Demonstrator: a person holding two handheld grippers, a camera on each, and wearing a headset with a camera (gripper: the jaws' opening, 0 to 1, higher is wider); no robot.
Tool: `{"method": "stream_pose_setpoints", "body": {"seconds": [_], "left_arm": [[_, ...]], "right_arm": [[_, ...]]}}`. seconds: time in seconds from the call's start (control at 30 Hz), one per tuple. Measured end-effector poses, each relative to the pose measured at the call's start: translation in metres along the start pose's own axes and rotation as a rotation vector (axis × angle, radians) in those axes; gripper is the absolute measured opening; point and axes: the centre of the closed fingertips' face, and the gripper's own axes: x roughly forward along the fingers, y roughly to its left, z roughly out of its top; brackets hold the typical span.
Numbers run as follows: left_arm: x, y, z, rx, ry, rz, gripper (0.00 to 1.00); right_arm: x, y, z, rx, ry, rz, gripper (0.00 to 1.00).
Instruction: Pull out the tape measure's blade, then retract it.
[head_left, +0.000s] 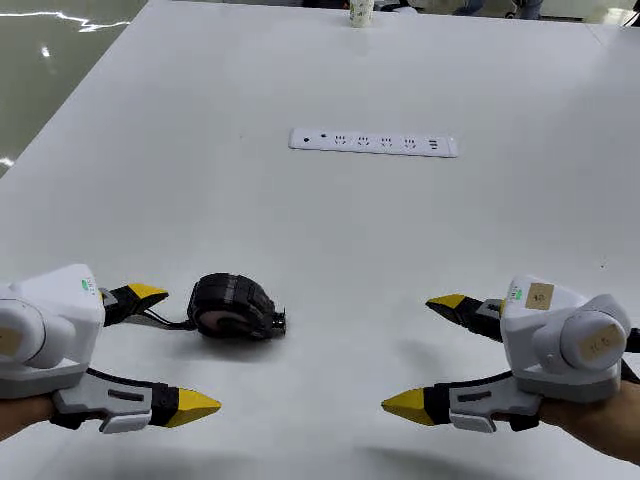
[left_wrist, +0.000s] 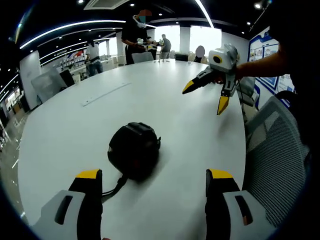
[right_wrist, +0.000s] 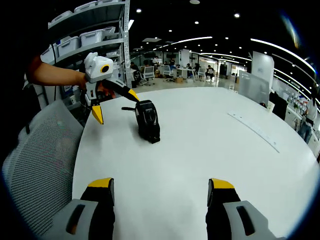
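A black tape measure (head_left: 235, 307) with a short wrist strap lies on the white table (head_left: 330, 215), its blade fully inside. In the left gripper view the tape measure (left_wrist: 133, 149) sits just ahead of my jaws; in the right gripper view the tape measure (right_wrist: 148, 120) is farther off. My left gripper (head_left: 180, 348) stands open at the near left, its far jaw close to the strap, not touching the case. My right gripper (head_left: 430, 352) is open at the near right, well apart from the tape measure. The right gripper (left_wrist: 205, 96) and the left gripper (right_wrist: 115, 102) each appear in the other's view.
A white power strip (head_left: 373, 142) lies across the middle of the table. A paper cup (head_left: 361, 12) stands at the far edge. A mesh chair (left_wrist: 280, 150) is at the table's side, and people stand beyond the far end (left_wrist: 140, 30).
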Motion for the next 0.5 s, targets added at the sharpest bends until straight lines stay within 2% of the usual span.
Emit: {"method": "stream_pose_setpoints", "body": {"seconds": [0.5], "left_arm": [[0.013, 0.018, 0.001, 0.080, 0.041, -0.057, 0.66]], "right_arm": [[0.033, -0.003, 0.014, -0.084, 0.000, 0.097, 0.63]]}}
